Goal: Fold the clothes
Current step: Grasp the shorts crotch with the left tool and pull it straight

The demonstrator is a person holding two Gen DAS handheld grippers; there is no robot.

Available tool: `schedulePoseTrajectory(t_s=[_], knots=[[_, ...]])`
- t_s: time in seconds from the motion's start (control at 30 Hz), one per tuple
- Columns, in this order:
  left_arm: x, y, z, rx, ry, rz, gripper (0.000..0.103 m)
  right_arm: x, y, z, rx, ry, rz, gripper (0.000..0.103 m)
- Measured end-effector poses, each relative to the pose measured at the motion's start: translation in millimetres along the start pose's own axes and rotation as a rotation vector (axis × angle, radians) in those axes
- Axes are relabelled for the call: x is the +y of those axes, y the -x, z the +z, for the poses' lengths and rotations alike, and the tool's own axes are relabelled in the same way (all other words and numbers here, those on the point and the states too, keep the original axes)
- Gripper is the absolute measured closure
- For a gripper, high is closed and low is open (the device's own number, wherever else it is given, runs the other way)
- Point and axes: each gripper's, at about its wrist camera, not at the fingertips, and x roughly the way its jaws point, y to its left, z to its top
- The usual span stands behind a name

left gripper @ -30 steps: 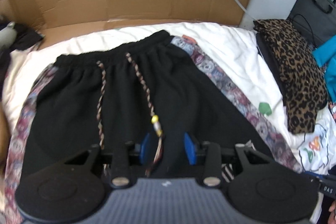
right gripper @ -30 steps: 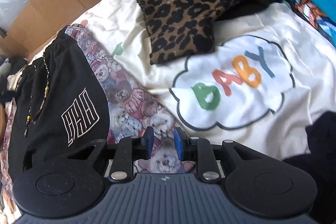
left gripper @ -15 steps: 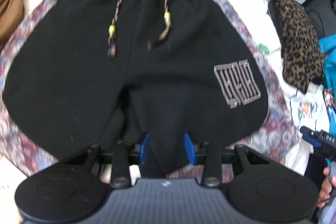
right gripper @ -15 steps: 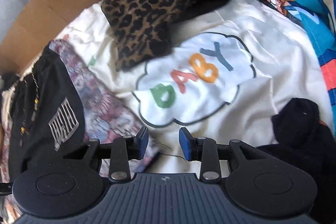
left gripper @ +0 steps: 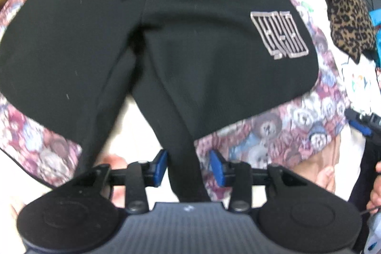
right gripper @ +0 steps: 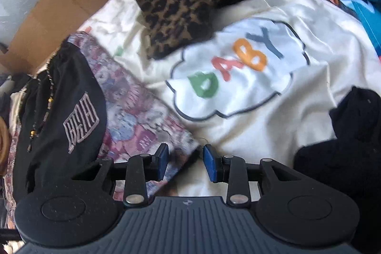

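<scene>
I am hovering my left gripper [left gripper: 188,164], fingers parted and holding nothing, over the hem of the black drawstring shorts with bear-print side panels [left gripper: 166,44] spread flat on the cream bedsheet [right gripper: 273,125], while my right gripper [right gripper: 185,162] is waiting open at their corner for the fold.

Black shorts [left gripper: 190,51] lie flat beyond the open left tool [left gripper: 188,167].

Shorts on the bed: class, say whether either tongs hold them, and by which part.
Neither. The left tongs stand open around a strip of the black shorts; the right tongs are open over the teddy-bear fabric.
</scene>
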Motion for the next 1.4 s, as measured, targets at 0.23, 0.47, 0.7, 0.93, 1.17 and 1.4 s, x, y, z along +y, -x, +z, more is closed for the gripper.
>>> schedulePoseTrajectory(t_s=[0.23,0.47,0.7,0.93,1.17,1.4], knots=[[7,-12,-22,0.011,0.019,-0.049,0.064,-14,-10,-3,-0.009,-0.056,0.02,0.065],[13,-12,-31,-0.034,-0.021,-0.099,0.064,-26,-11,-8,-0.002,-0.186,0.113,0.075],[20,-9,-40,-0.009,0.047,-0.152,0.085,-32,-9,-7,-0.008,-0.23,0.122,0.1],[23,8,-44,0.033,0.088,-0.293,0.095,-23,19,9,-0.08,-0.18,0.107,0.101],[38,3,-53,0.09,0.108,-0.34,0.095,-18,23,14,-0.091,-0.141,0.062,0.101],[36,-11,-47,0.097,0.107,-0.314,0.095,-25,6,7,-0.038,-0.156,0.001,0.101]])
